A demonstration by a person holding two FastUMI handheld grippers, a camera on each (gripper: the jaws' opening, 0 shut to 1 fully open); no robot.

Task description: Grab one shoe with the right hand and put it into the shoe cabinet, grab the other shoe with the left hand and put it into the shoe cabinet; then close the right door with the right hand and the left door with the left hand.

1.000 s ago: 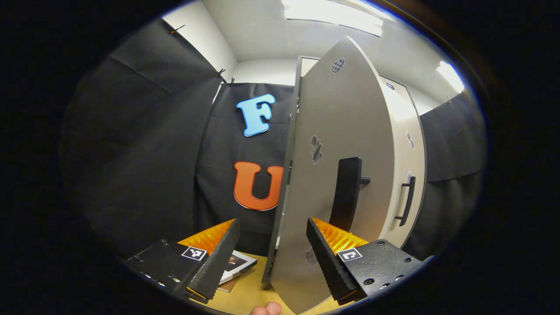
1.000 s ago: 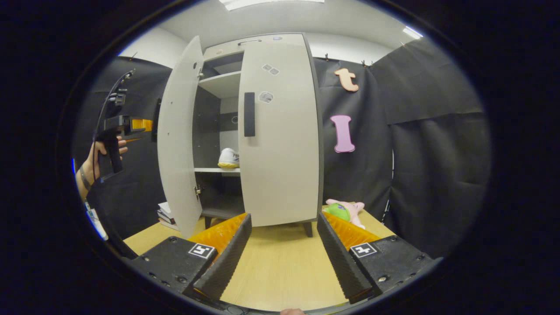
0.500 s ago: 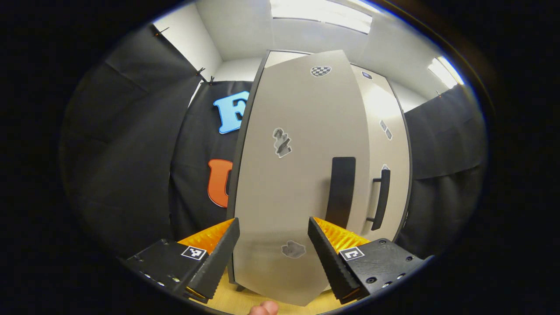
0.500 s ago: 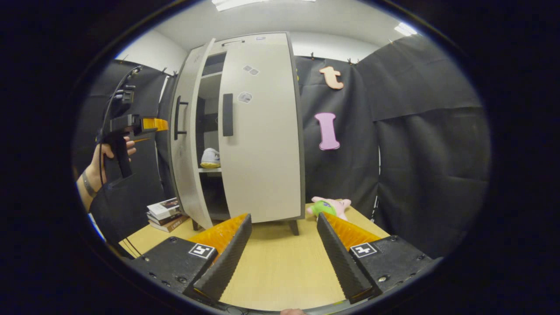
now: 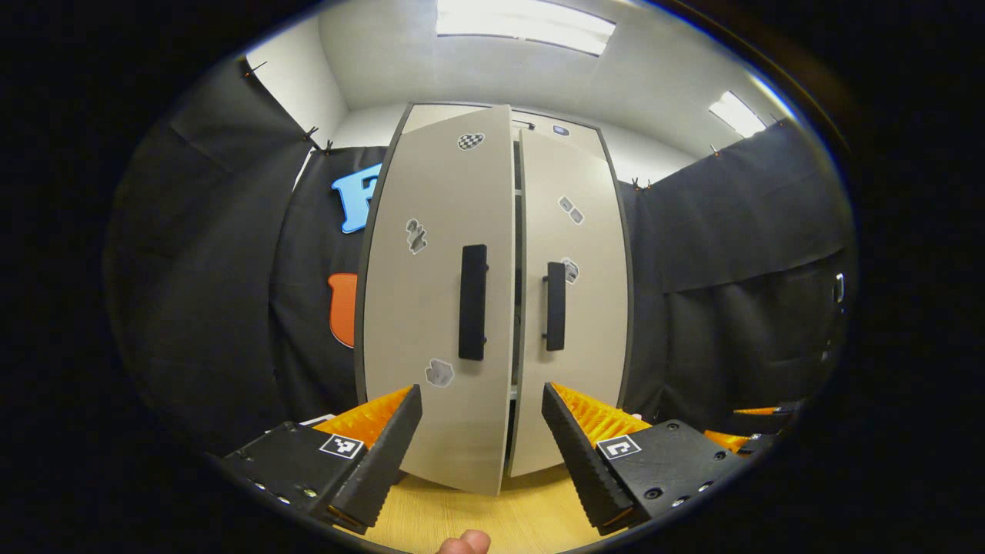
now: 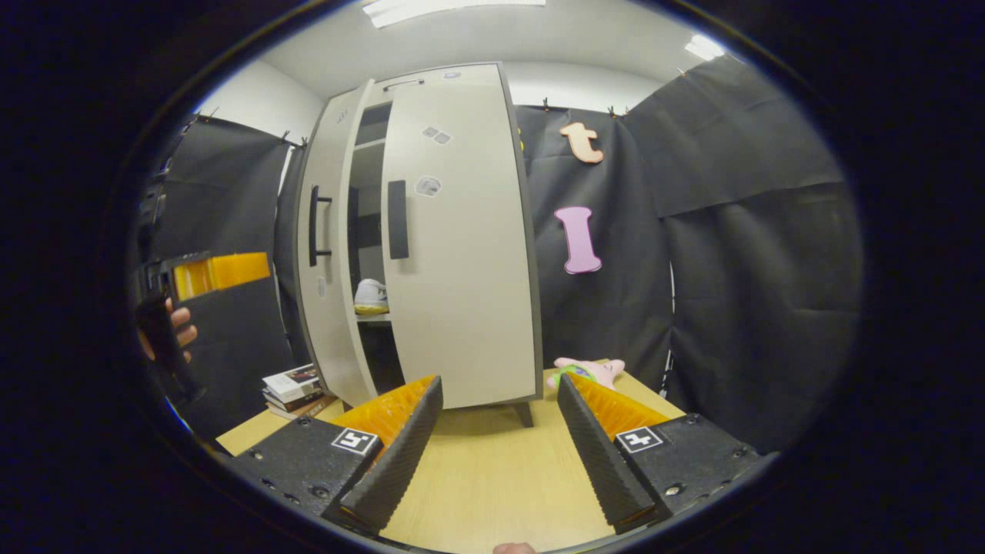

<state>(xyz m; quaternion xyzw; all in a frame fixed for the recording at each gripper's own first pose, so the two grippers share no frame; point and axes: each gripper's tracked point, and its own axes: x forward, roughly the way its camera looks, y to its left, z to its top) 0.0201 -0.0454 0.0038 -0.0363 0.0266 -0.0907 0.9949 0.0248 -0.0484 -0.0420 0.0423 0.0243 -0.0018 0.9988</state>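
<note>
**Booth, wooden table and shoe cabinet with the left door ajar**

A booth hung with black cloth (image 6: 739, 231) is seen under a white ceiling with strip lights (image 5: 523, 19), and a pale wooden table (image 6: 492, 477) forms the working surface. In the right gripper view, at the far left, the left gripper (image 6: 219, 271) is seen held up by a hand (image 6: 178, 332) beside the cabinet, clear of it. Below it, a small stack of books (image 6: 292, 385) lies on the table, near the cabinet's left foot. The shoe cabinet (image 6: 462, 254) stands on short legs on the table. Its left door (image 6: 327, 254) is set slightly ajar, and through the narrow gap a shelf carrying a white shoe (image 6: 371, 296) with a yellow sole is visible; the second shoe cannot be made out. The right door (image 6: 462, 261) is closed flush. To the right of the cabinet, a pink and green plush toy (image 6: 589, 371) lies on the table against the cloth wall.

In the left gripper view the cabinet is faced head-on: the left door (image 5: 439, 308) stands a little proud of the right door (image 5: 573, 308), a dark slit being left between them, and a black handle is fitted to each.

The left gripper (image 5: 481, 442) is held with its fingers spread wide, nothing between them, in front of the doors without touching. The right gripper (image 6: 500, 442) is likewise spread wide and empty, above bare tabletop, well apart from the cabinet.
</note>
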